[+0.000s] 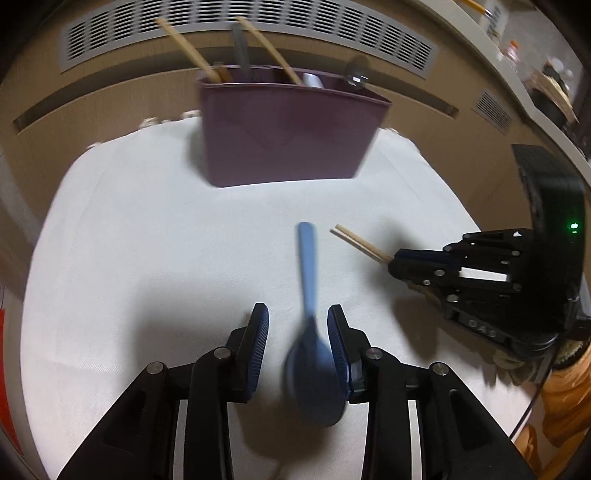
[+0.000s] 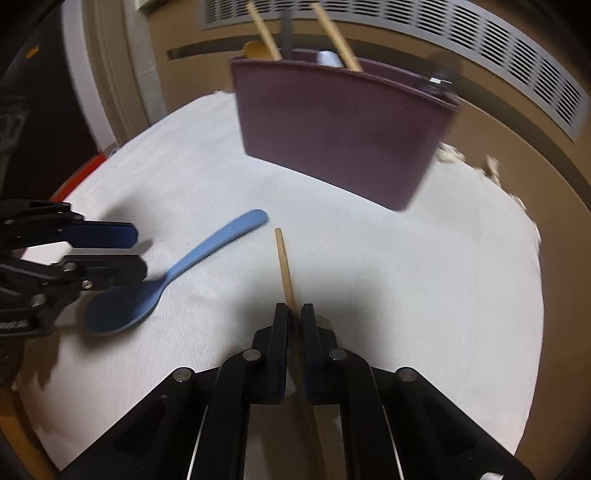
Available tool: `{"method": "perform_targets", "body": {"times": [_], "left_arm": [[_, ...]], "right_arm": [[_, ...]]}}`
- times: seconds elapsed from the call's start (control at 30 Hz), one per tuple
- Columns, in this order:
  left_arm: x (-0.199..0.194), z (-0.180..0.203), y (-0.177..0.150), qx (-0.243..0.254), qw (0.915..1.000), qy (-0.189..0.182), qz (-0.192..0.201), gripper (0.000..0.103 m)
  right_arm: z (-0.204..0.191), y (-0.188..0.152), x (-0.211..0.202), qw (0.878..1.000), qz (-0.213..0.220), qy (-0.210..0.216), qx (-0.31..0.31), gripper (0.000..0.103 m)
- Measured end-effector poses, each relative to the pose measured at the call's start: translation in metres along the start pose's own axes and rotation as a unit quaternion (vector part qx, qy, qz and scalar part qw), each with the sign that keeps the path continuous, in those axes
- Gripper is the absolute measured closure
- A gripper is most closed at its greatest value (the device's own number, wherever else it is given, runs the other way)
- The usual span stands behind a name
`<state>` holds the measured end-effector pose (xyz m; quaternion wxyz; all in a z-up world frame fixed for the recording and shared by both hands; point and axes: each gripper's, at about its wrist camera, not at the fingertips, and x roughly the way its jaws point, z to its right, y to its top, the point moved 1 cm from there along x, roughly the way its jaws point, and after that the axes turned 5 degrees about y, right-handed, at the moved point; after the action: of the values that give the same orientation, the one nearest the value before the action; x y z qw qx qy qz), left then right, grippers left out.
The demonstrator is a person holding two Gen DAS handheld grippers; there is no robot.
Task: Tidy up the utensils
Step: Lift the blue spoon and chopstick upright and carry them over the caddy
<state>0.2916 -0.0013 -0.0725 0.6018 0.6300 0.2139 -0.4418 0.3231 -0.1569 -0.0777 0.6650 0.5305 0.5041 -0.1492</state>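
A blue spoon (image 1: 308,273) lies on the white cloth (image 1: 147,240), its bowl between the fingers of my open left gripper (image 1: 297,314). It also shows in the right wrist view (image 2: 207,251). My right gripper (image 2: 294,314) is shut on a pair of wooden chopsticks (image 2: 283,258) whose ends point toward the holder; they also show in the left wrist view (image 1: 360,243). A maroon utensil holder (image 1: 291,129) stands at the far side of the cloth and holds chopsticks (image 1: 188,48), a grey handle and other utensils. It also shows in the right wrist view (image 2: 340,133).
The white cloth (image 2: 406,277) covers a round table. A wall with vent grilles (image 1: 258,14) runs behind the holder. A shelf with clutter (image 1: 546,85) is at the far right. The right gripper (image 1: 480,273) sits at the right of the left wrist view.
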Motion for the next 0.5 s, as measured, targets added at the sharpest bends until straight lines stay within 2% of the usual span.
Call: {"method": "perform_targets", "body": {"times": [0.07,0.2,0.4,0.5], "left_arm": [[0.008,0.006,0.009,0.011,0.9998,-0.002,-0.014,0.069],[0.028,0.018,0.034,0.042,0.9983,0.017,-0.036,0.069],[0.066,0.029,0.062,0.065,0.9924,0.043,-0.095,0.069],[0.070,0.033,0.065,0.074,0.9916,0.049,-0.095,0.070]], "right_arm": [[0.008,-0.007,-0.010,1.000,0.008,-0.005,0.014,0.096],[0.016,-0.023,-0.025,0.999,0.017,-0.007,0.027,0.096],[0.024,-0.035,-0.036,0.999,0.021,-0.005,0.029,0.096],[0.025,-0.033,-0.037,0.999,0.029,-0.003,0.031,0.096]]}}
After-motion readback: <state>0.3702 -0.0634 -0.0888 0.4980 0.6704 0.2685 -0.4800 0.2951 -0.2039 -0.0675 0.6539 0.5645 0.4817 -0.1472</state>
